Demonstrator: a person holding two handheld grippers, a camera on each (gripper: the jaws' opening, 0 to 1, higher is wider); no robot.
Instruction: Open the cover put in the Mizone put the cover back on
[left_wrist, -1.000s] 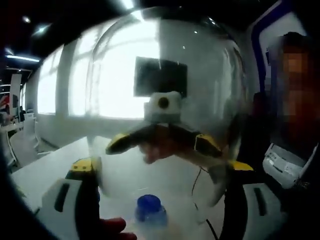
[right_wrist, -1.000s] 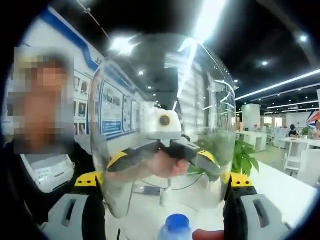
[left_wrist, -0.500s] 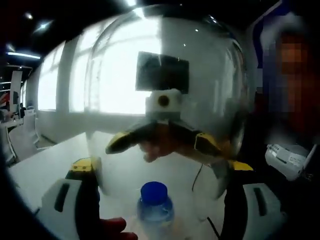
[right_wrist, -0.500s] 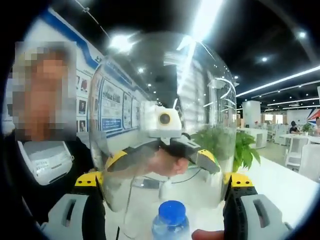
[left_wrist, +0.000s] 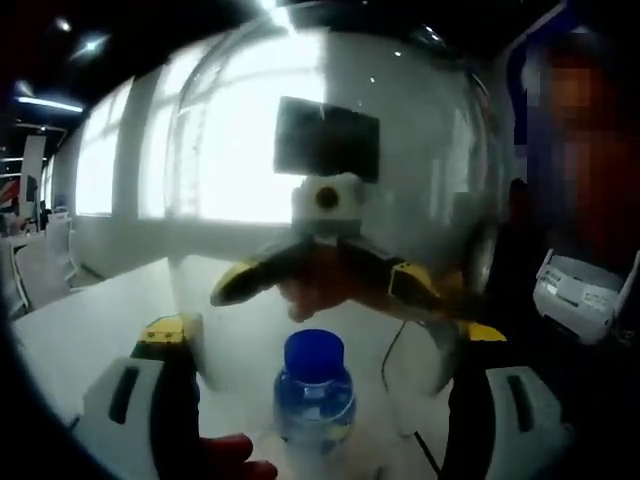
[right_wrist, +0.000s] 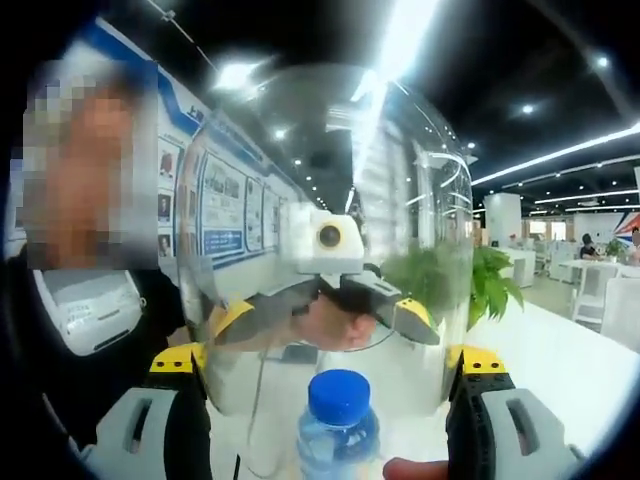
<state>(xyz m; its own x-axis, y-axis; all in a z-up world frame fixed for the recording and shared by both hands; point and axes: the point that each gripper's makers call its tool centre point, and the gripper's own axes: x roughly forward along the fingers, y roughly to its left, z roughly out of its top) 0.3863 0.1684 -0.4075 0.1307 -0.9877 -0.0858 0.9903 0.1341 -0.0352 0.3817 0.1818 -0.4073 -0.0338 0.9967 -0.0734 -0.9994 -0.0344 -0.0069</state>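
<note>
Between both tongs (left_wrist: 325, 380) (right_wrist: 325, 375), spread wide, the clear cover (left_wrist: 330, 180) sits gripped above the bottle (left_wrist: 313, 400).

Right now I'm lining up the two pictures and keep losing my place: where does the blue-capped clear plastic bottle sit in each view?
Left gripper view: blue-capped clear plastic bottle at bottom centre, under the clear dome cover.
Right gripper view: bottle at bottom centre, under the dome.
Shared landmark: the dome, held between the two tools.
</note>
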